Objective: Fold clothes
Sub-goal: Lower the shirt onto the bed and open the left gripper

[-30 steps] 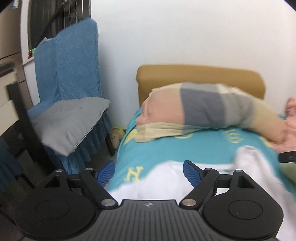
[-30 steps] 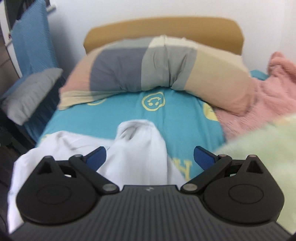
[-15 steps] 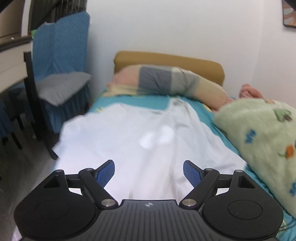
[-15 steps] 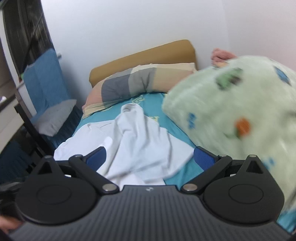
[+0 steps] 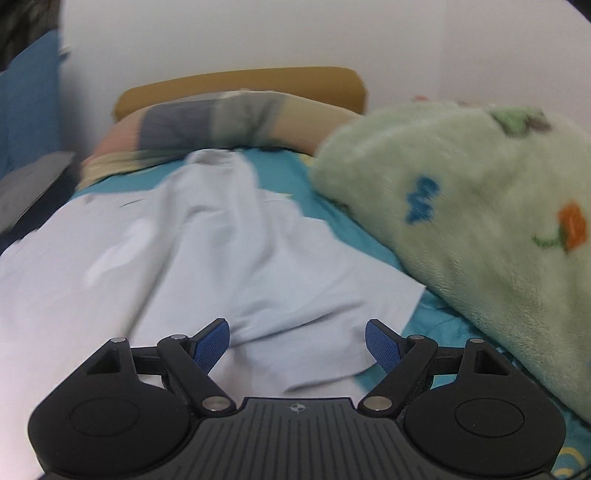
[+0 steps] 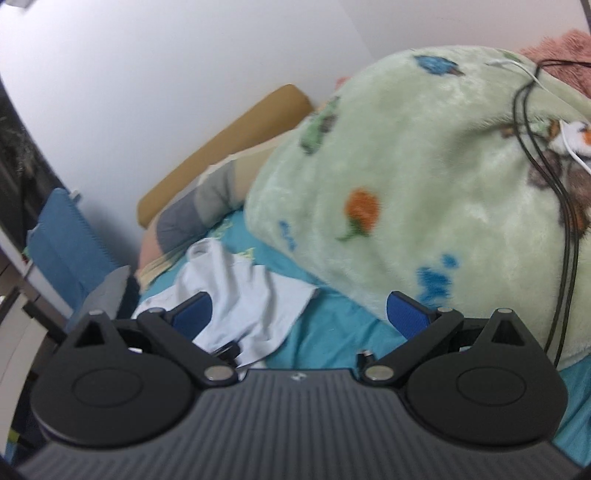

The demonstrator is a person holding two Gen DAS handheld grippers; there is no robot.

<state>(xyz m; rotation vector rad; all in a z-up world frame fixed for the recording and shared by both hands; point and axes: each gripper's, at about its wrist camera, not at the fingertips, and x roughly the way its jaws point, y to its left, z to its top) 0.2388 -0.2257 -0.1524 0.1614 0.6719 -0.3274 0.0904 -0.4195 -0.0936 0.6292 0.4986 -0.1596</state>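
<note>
Both pairs of jaws are standing wide apart with nothing between the blue pads: the left gripper (image 5: 297, 341) is hovering over the near hem of the white garment (image 5: 207, 258), and the right gripper (image 6: 299, 312) is pointing past that garment's right edge toward bare sheet. The white garment (image 6: 240, 295) is lying spread and rumpled on the teal bedsheet (image 5: 332, 206), its neck end reaching toward the far pillow. Yellow print is showing on the teal bedsheet (image 6: 332, 332), too blurred to read. A pale green fleece blanket (image 5: 480, 221) with blue and orange motifs is lying heaped along the right side of the bed, carrying black and white cables (image 6: 565, 221) across its top. Farther off, a patchwork pillow (image 5: 221, 118) is leaning against a tan headboard (image 5: 240, 83) under a plain white wall (image 5: 258, 33). A blue-covered chair (image 6: 62, 240) with a grey cushion (image 6: 107, 291) is standing at the left.
</note>
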